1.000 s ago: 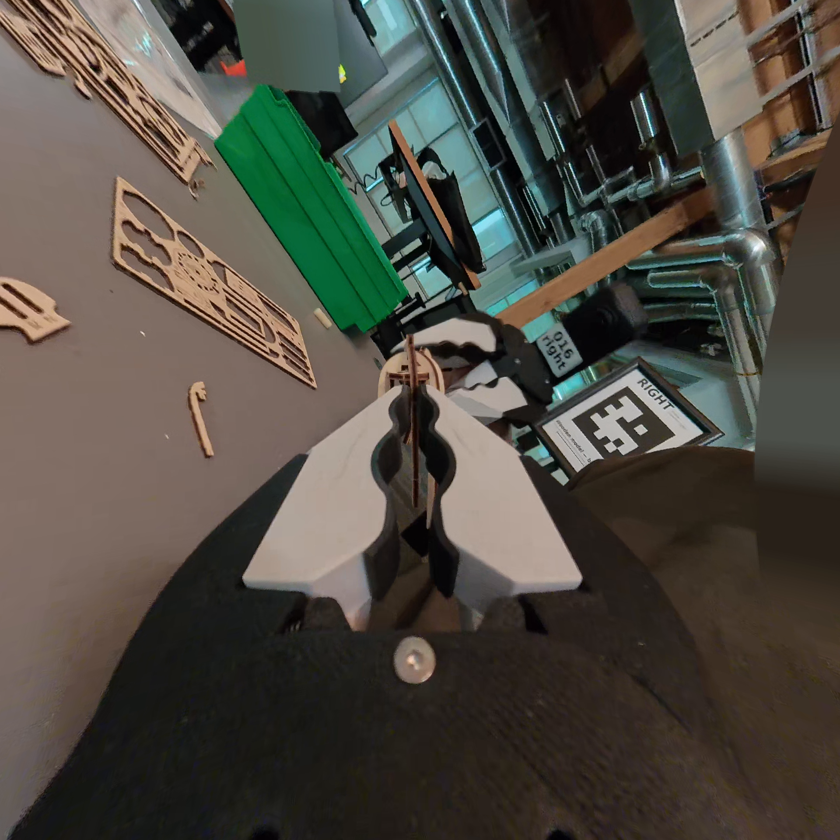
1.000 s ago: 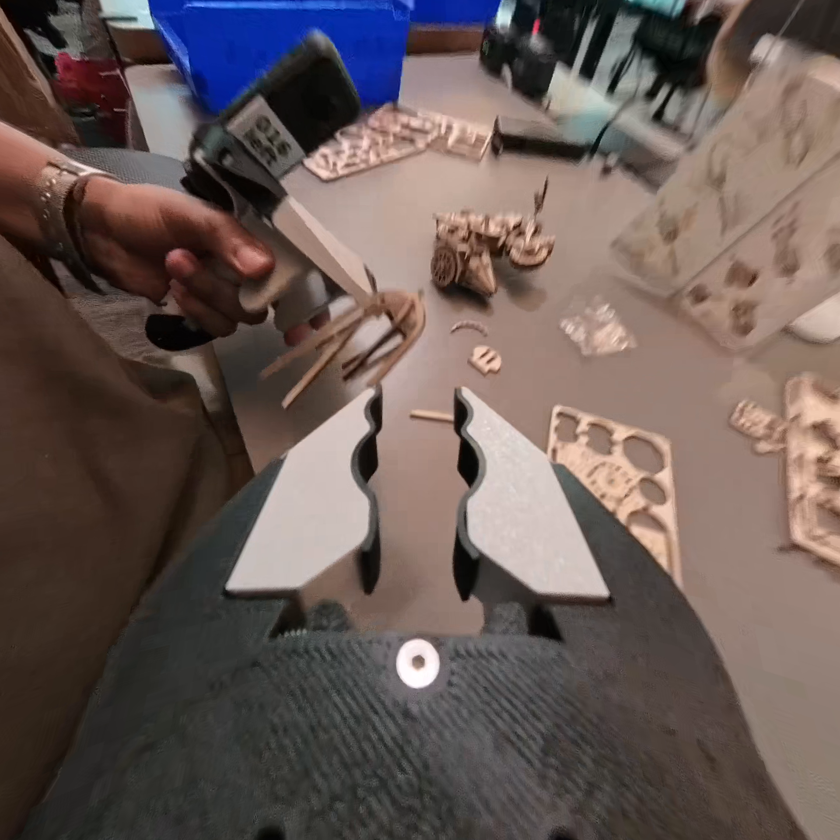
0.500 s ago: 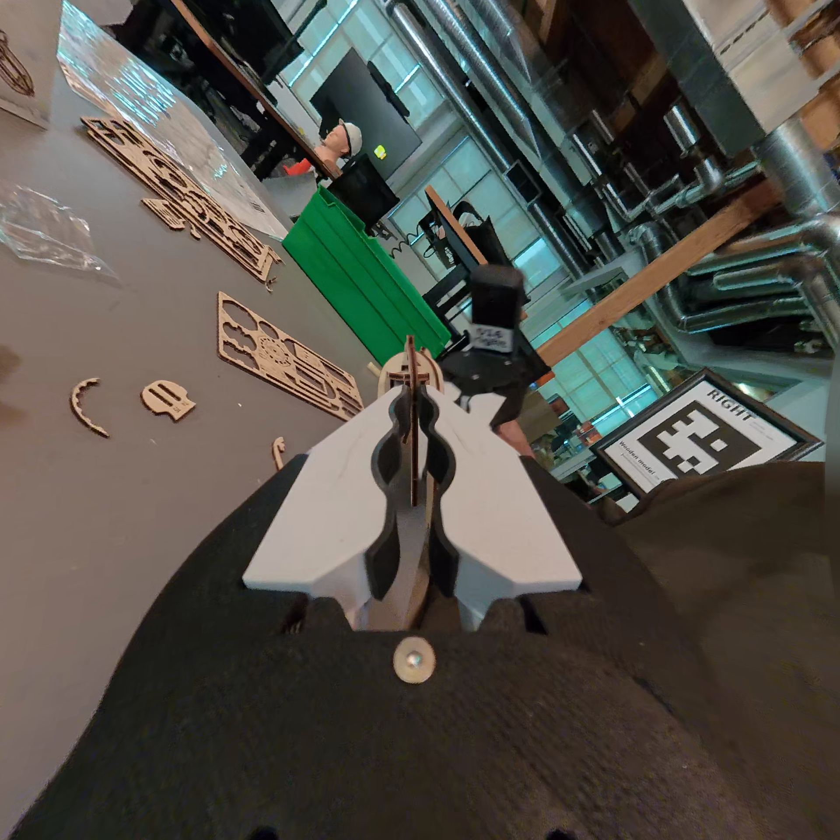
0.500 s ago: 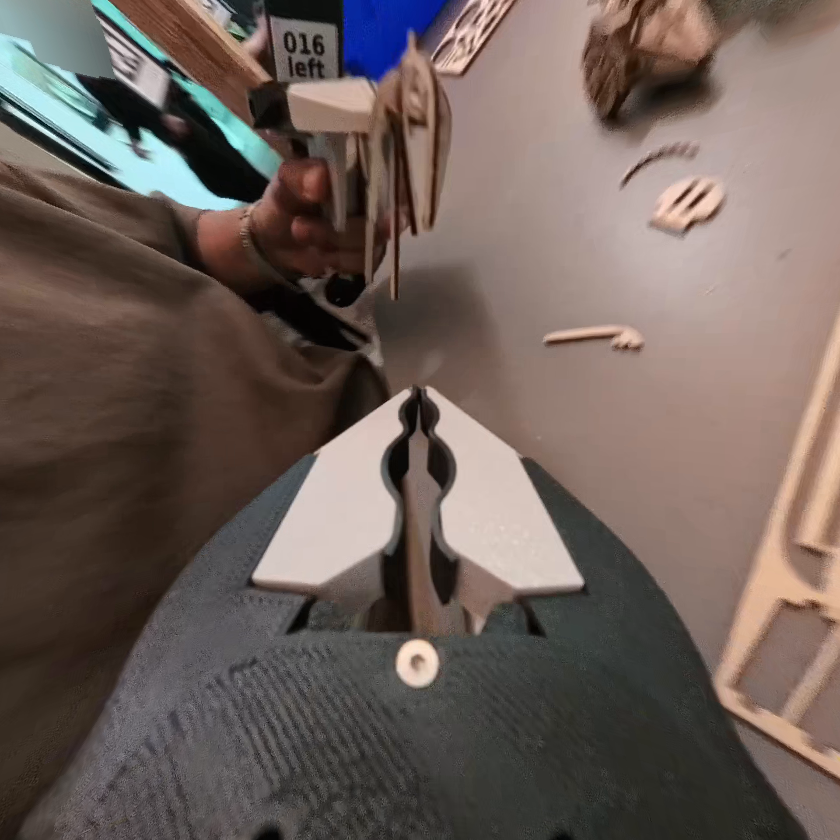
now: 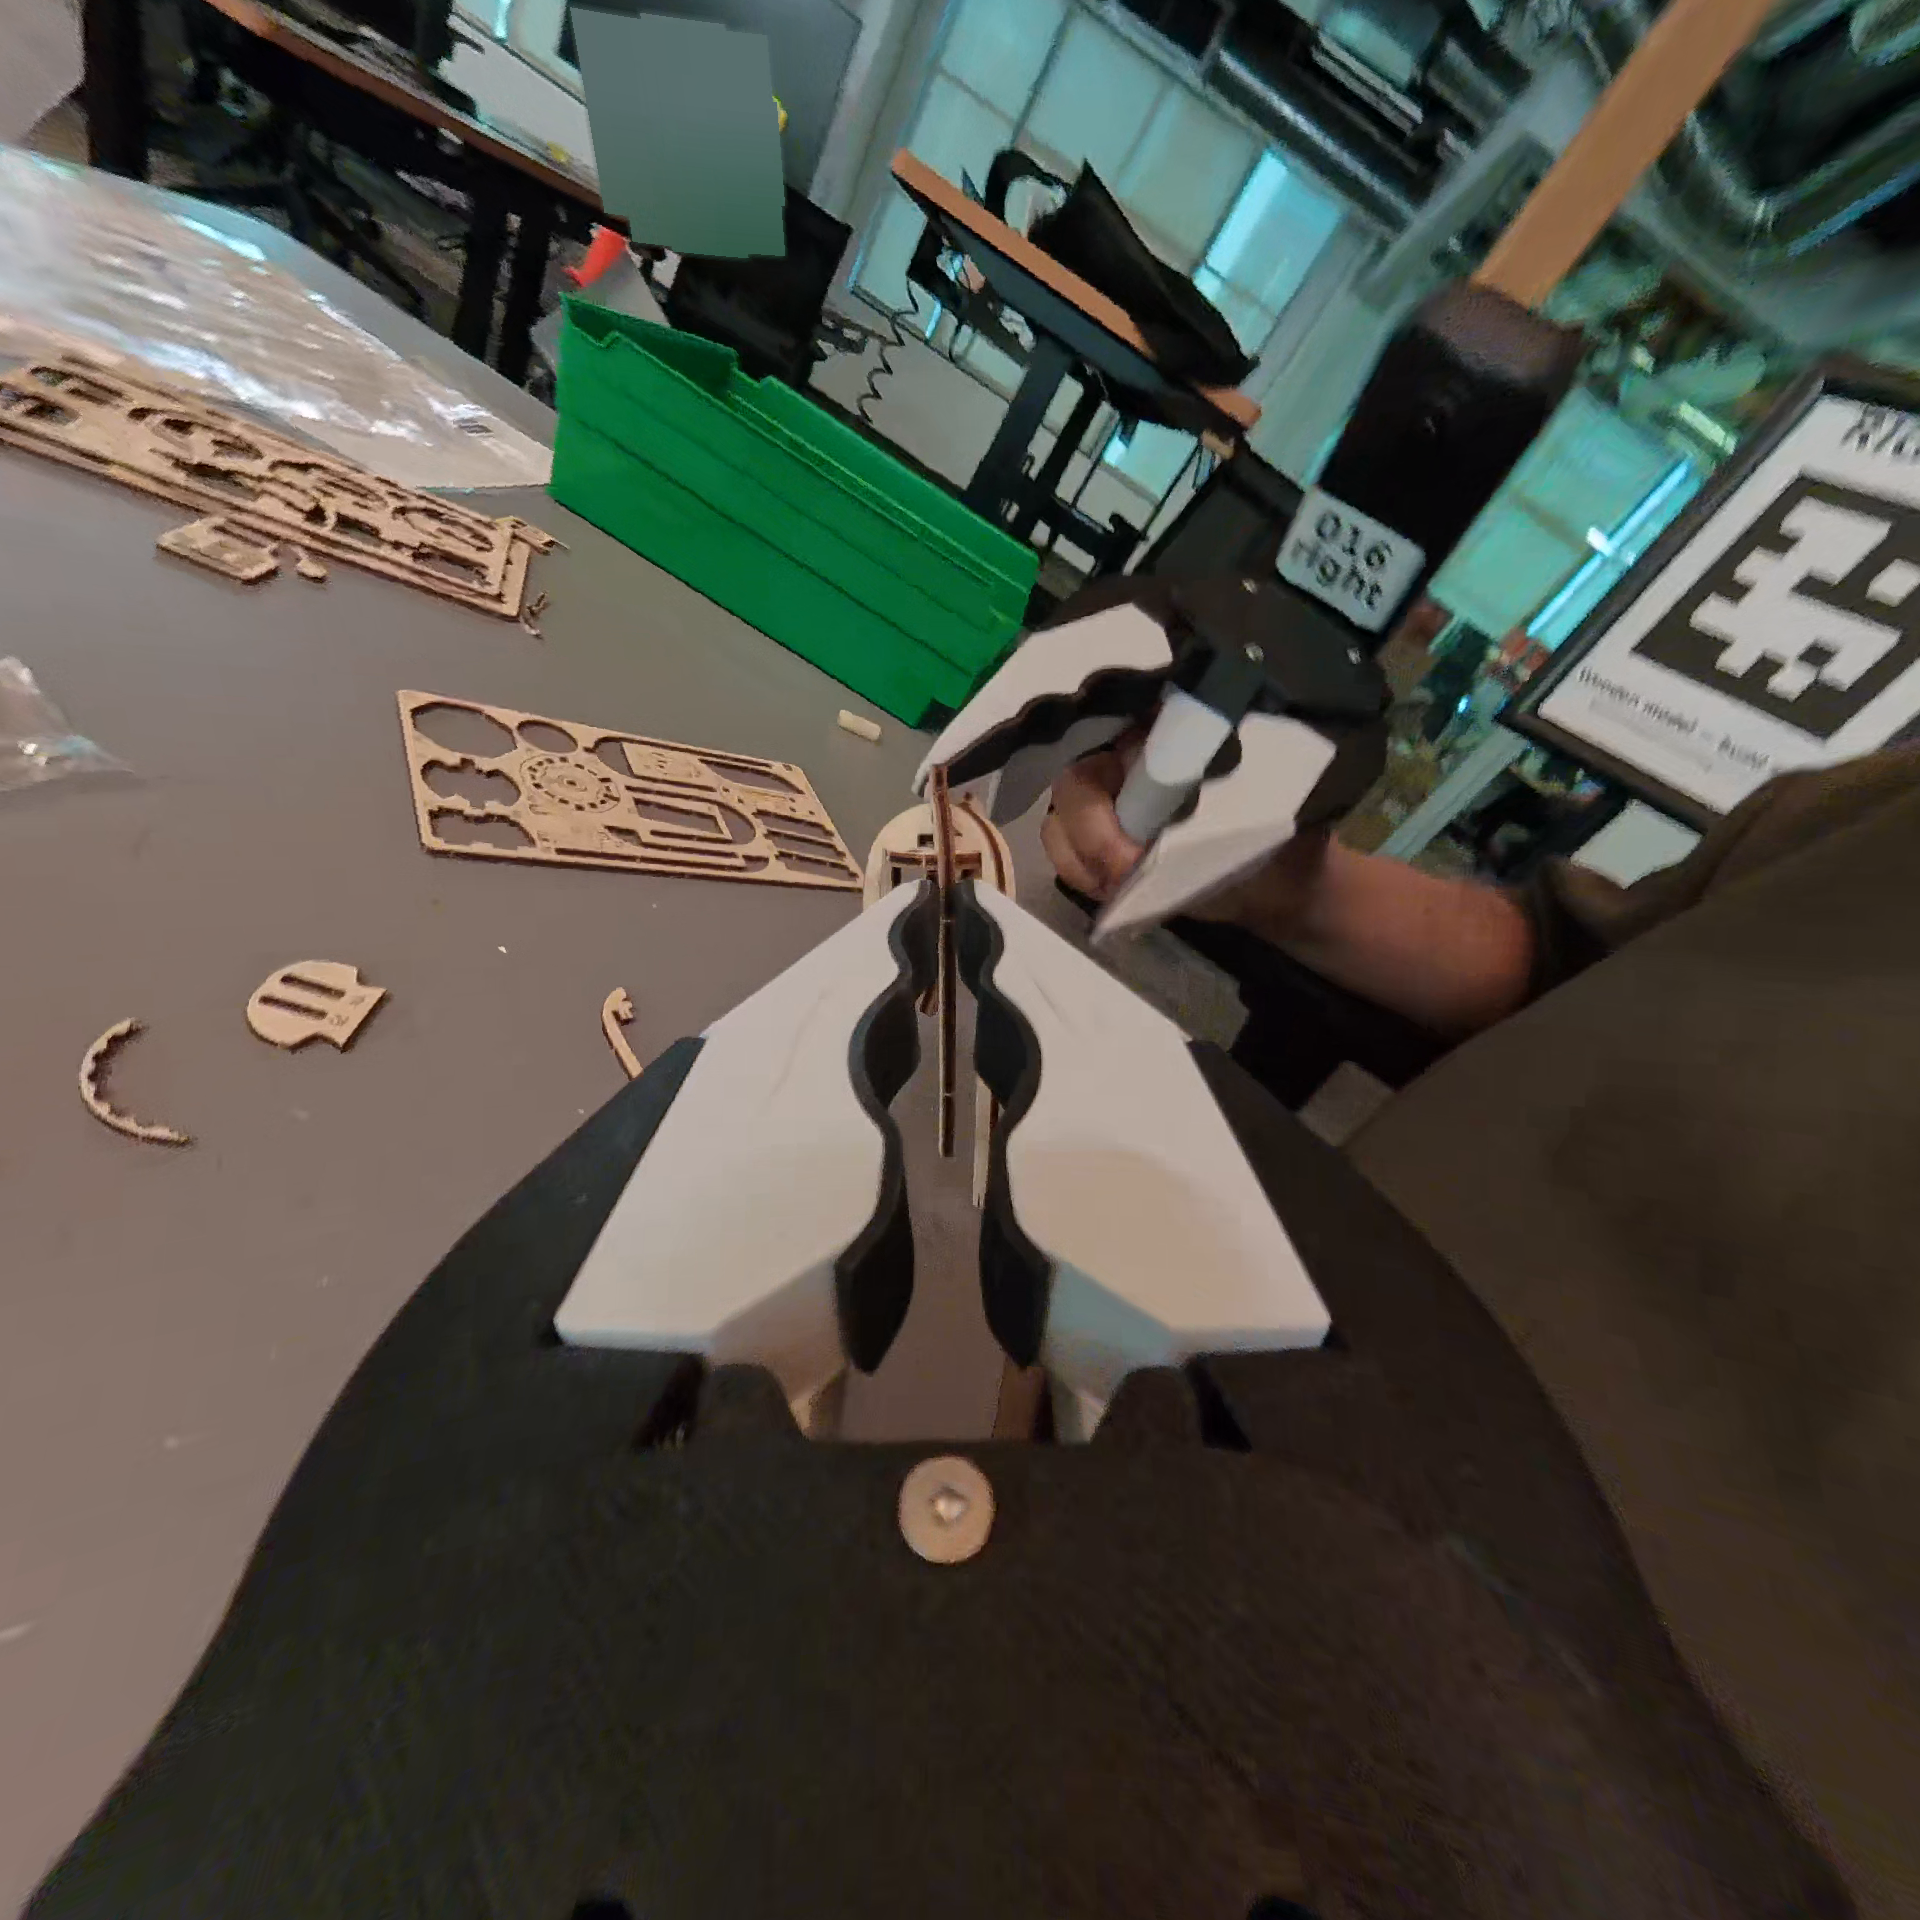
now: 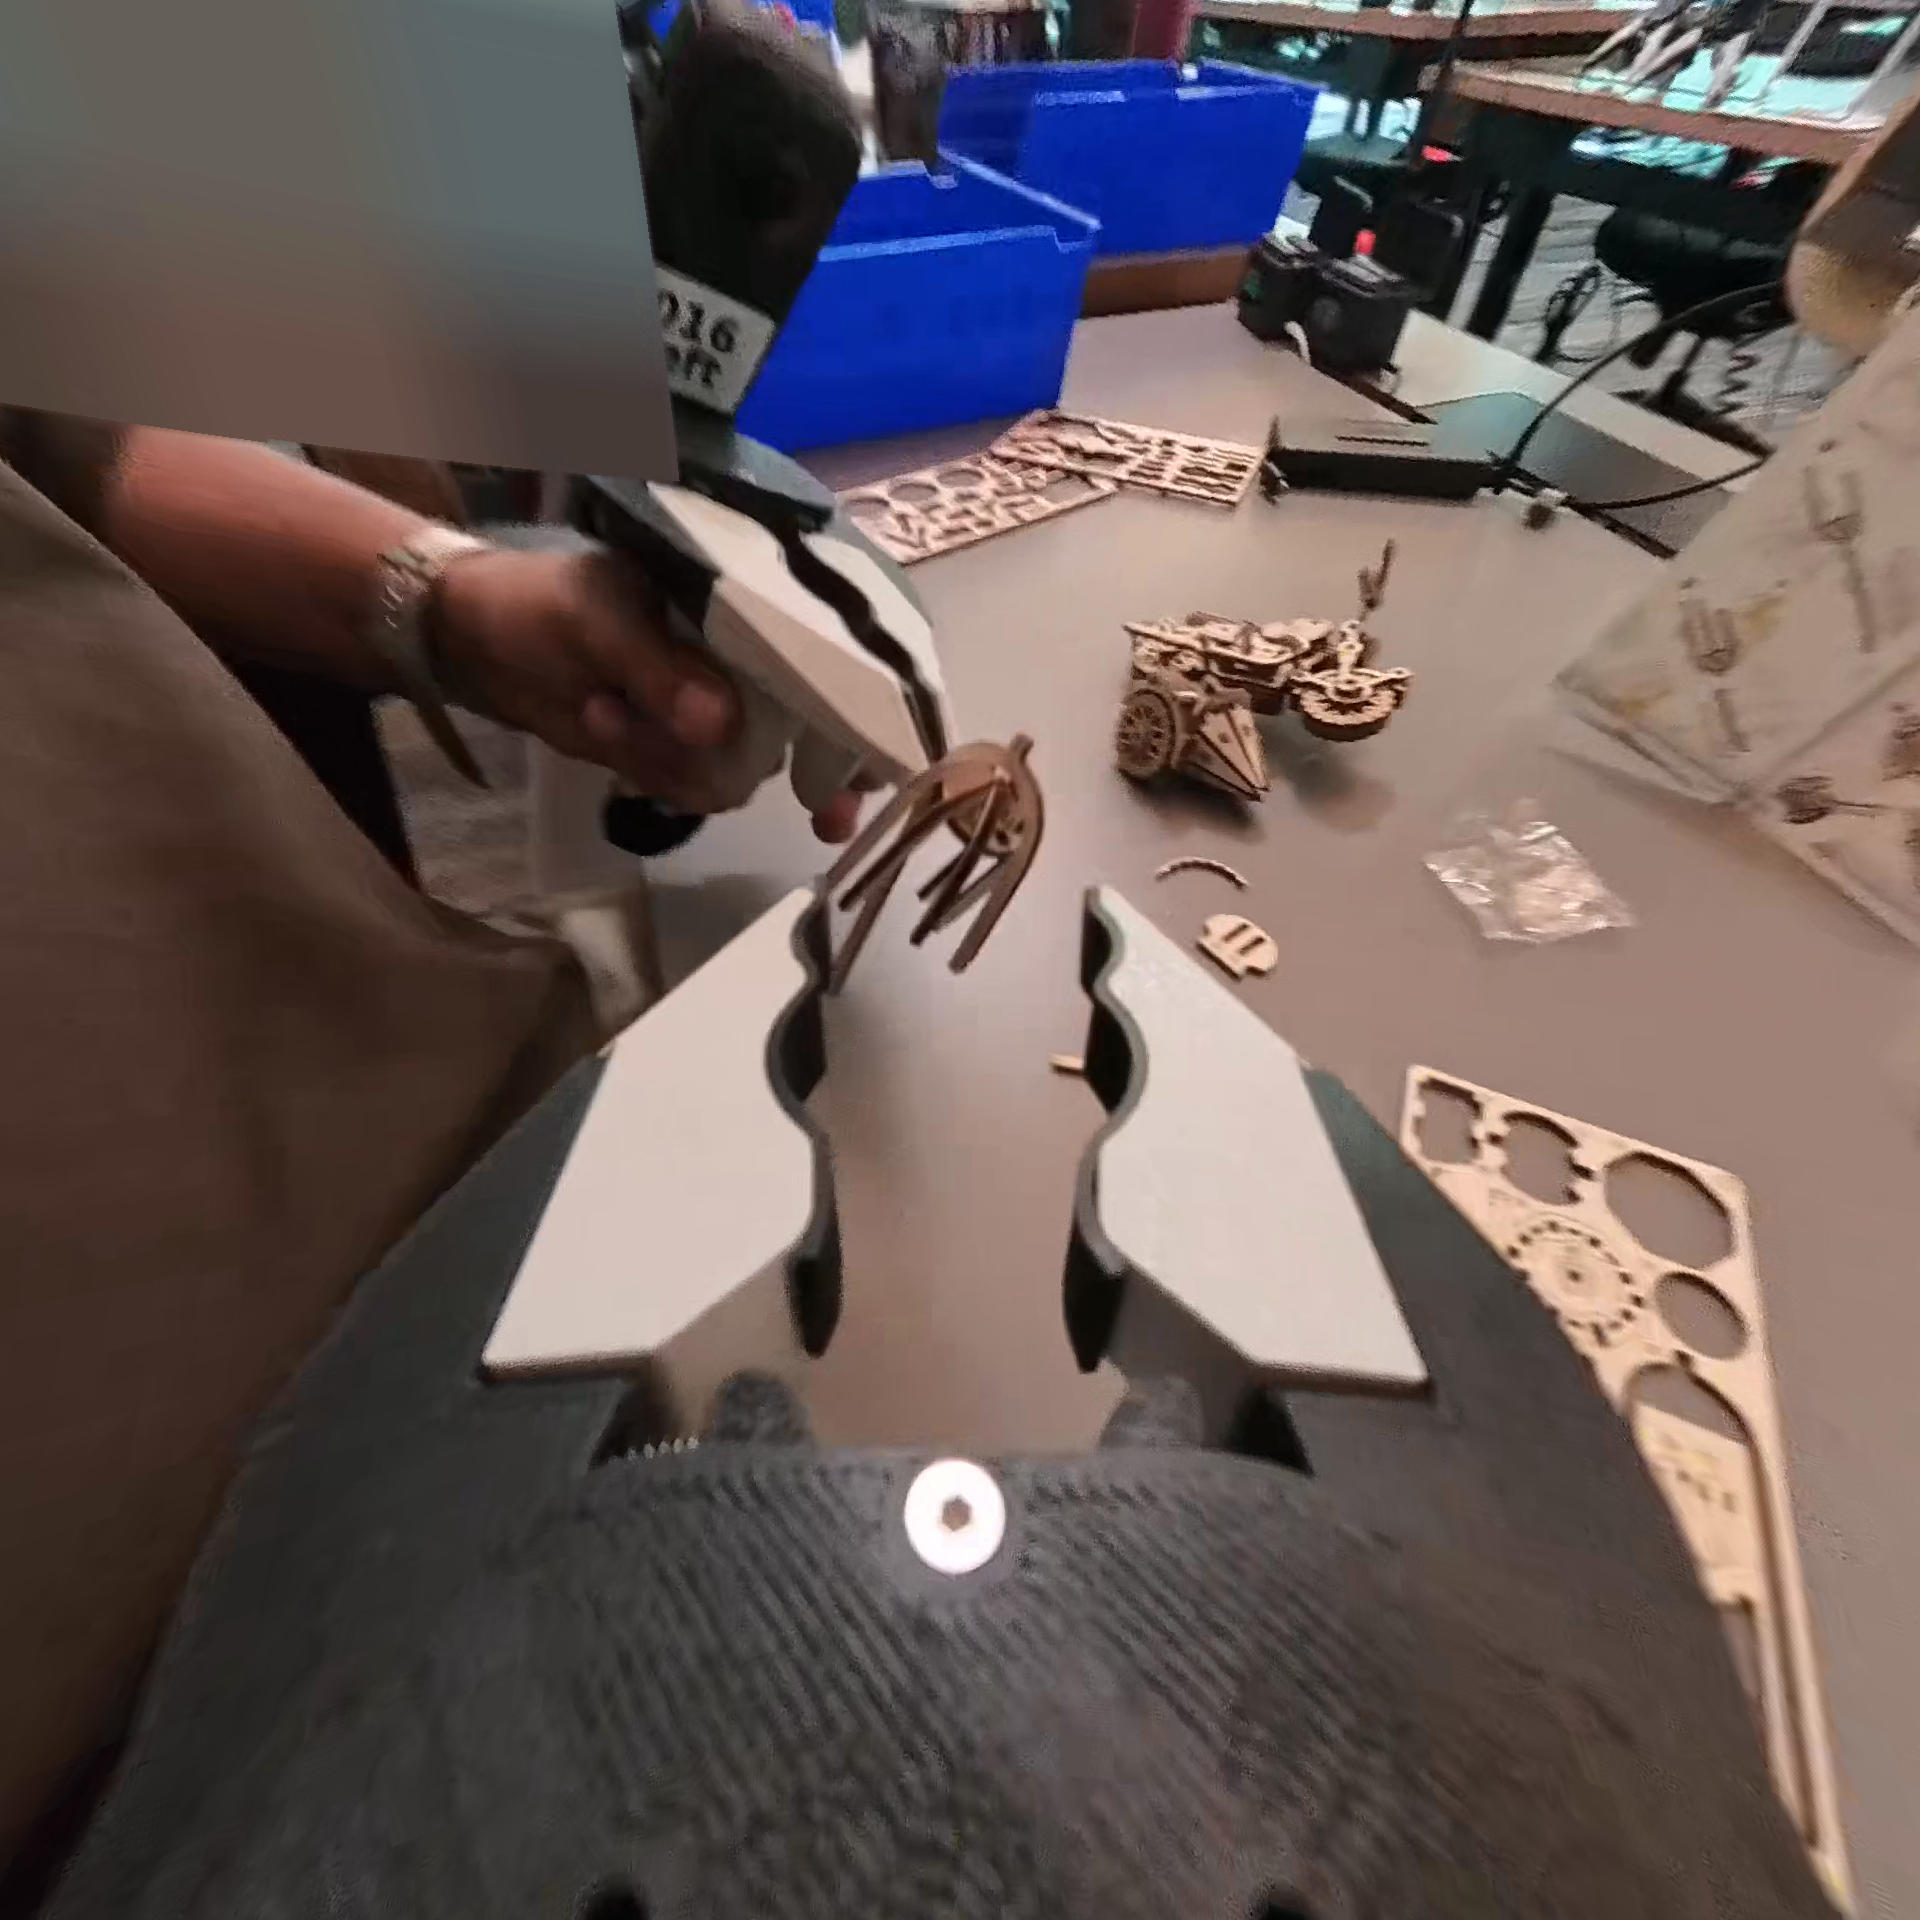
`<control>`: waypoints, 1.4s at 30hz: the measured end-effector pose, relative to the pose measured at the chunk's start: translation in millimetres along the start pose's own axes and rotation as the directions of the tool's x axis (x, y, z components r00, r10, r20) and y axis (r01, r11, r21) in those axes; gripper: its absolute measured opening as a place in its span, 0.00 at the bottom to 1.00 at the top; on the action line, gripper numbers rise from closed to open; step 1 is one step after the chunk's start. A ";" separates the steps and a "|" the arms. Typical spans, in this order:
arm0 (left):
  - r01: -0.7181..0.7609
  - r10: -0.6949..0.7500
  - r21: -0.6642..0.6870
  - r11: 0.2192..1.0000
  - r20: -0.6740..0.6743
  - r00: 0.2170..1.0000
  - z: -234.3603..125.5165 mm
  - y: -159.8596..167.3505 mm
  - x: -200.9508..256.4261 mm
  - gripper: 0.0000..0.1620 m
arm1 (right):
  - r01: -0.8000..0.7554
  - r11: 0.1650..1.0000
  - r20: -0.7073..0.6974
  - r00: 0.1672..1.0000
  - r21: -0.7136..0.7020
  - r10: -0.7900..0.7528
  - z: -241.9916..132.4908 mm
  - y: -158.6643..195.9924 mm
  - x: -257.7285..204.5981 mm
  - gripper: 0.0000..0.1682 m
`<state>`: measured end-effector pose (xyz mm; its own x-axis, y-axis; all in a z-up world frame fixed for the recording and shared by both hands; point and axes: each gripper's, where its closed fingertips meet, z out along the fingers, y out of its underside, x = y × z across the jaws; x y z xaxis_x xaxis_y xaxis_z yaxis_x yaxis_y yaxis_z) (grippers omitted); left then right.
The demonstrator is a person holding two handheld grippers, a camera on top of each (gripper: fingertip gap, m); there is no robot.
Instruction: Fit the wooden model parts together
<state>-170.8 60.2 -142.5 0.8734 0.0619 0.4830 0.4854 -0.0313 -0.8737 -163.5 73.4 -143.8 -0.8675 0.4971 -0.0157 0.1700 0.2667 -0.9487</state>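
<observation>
My left gripper (image 5: pixel 940 896) is shut on a wooden ribbed sub-assembly (image 5: pixel 943 831) and holds it above the grey table. In the right wrist view the same gripper (image 6: pixel 928 750) holds that fan of curved ribs (image 6: pixel 961 831) with the rib ends pointing down. My right gripper (image 6: pixel 948 920) is open and empty, with its left fingertip right at the rib ends. It shows in the left wrist view (image 5: pixel 1013 847), jaws wide, one fingertip at the top of the held part. A partly built wooden vehicle model (image 6: pixel 1226 707) stands on the table beyond.
Loose parts lie on the table: an arc (image 6: pixel 1200 868), a slotted rounded piece (image 6: pixel 1236 943), a hooked strip (image 5: pixel 620 1044). Punched-out sheets (image 5: pixel 613 795) (image 6: pixel 1579 1247), a plastic bag (image 6: pixel 1522 883), a green bin (image 5: pixel 769 520) and blue bins (image 6: pixel 935 312) surround them. Less than 4 cm separates the two grippers' tips. Both grippers' tips are roughly 20 cm from the partly built wooden vehicle model (image 6: pixel 1226 707).
My right gripper, shut half a second ago, has opened and now sits at the rib ends. Both views have swung back level. The left gripper still holds the ribbed part.
</observation>
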 end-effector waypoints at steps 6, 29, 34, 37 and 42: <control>-0.299 0.303 -0.105 0.949 0.029 0.952 3.7 11.6 11.6 0.00 | -0.030 0.999 0.092 0.995 0.029 0.028 -14.2 -6.1 -7.7 0.21; -0.743 0.766 -0.316 0.590 -0.072 0.639 9.4 51.8 22.4 0.01 | 0.478 0.847 0.063 0.876 -0.232 -0.478 -12.4 29.4 -27.0 0.07; -0.745 0.765 -0.329 0.581 -0.091 0.637 9.1 56.7 22.1 0.01 | 0.532 0.802 0.067 0.842 -0.271 -0.536 -10.1 35.0 -30.3 0.05; -0.741 0.760 -0.334 0.583 -0.100 0.643 8.7 58.4 22.0 0.01 | 0.551 0.787 0.071 0.829 -0.277 -0.555 -9.7 36.0 -32.0 0.05; -0.747 0.763 -0.344 0.568 -0.119 0.635 8.2 62.8 21.1 0.01 | 0.560 0.779 0.102 0.825 -0.283 -0.556 -8.1 41.2 -35.9 0.05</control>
<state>-122.2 67.8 -187.6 0.9298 -0.1036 -0.3531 -0.3635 -0.4075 -0.8377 -121.6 73.2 -179.7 -0.8579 0.1777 0.4821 -0.2210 0.7195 -0.6584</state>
